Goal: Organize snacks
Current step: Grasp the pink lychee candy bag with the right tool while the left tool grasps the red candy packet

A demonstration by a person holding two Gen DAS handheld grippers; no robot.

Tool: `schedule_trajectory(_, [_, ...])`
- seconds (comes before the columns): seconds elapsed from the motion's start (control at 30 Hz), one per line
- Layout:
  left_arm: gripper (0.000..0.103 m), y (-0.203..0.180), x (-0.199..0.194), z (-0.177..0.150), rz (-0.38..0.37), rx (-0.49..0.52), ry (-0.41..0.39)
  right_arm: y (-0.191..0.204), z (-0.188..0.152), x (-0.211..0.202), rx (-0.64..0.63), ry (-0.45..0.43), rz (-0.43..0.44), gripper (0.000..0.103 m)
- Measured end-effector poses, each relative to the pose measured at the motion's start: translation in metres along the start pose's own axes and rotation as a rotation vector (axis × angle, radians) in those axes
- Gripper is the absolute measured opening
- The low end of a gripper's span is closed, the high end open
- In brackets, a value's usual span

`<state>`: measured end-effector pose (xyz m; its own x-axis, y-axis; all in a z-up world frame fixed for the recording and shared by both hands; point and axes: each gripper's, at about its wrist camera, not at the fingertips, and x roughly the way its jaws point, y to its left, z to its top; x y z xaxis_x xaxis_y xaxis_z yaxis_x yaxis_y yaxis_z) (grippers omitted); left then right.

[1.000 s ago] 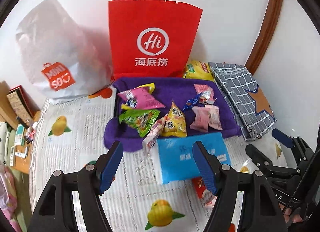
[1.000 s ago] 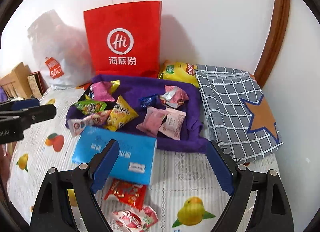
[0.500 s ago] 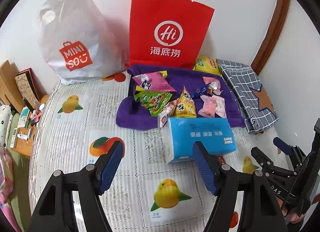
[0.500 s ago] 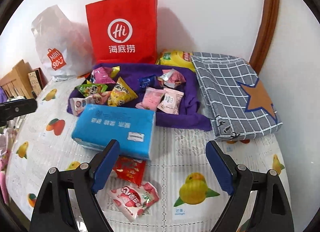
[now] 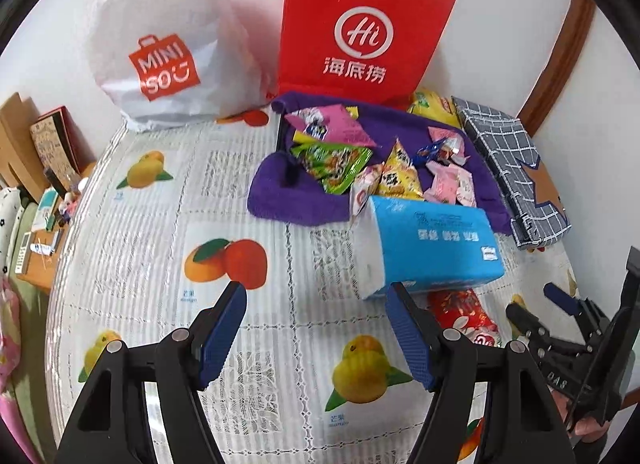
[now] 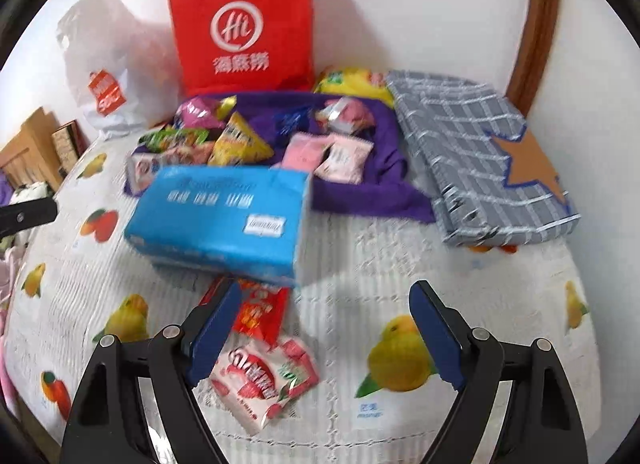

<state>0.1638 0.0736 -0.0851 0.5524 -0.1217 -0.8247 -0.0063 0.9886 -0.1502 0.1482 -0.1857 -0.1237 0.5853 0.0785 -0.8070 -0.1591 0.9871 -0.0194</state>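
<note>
Several small snack packets (image 5: 348,160) lie on a purple cloth (image 5: 296,200) at the back of the table. In front of it sits a blue tissue pack (image 6: 224,216). A red packet (image 6: 260,312) and a pink-and-white packet (image 6: 264,376) lie on the tablecloth just before the tissue pack. My right gripper (image 6: 326,300) hangs open above the tablecloth, its left finger (image 6: 218,324) over the red packet's edge, nothing between the jaws. My left gripper (image 5: 316,304) is open over bare tablecloth, left of the tissue pack (image 5: 428,248).
A red paper bag (image 5: 360,28) and a white Miniso bag (image 5: 168,48) stand against the wall. A yellow chip bag (image 6: 352,80) lies behind the cloth. A grey checked folded item with a star (image 6: 480,160) lies at the right. The fruit-print tablecloth (image 5: 160,248) covers the table; clutter sits beyond its left edge.
Both grippers have sunk. The left one drew left, away from the tissue pack, which now shows at its upper right. The two loose packets now sit higher and larger by the right gripper's left finger.
</note>
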Motion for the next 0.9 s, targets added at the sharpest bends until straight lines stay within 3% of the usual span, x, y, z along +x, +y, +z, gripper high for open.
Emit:
schedule_trajectory(0.23, [0.07,-0.002,0.014,-0.009,-0.019,0.01,0.043,0.016,-0.025,0.013,-0.09,0.05,0.093,0.086])
schedule_trajectory(0.4, [0.07,-0.006,0.017,-0.013,-0.028,0.018,0.052,0.025,-0.037,0.01,-0.175,0.036,0.193,0.086])
schedule_trajectory(0.9, [0.07,-0.016,0.018,-0.027,-0.041,0.066,0.079,0.032,-0.051,0.042,-0.247,0.104,0.23,0.088])
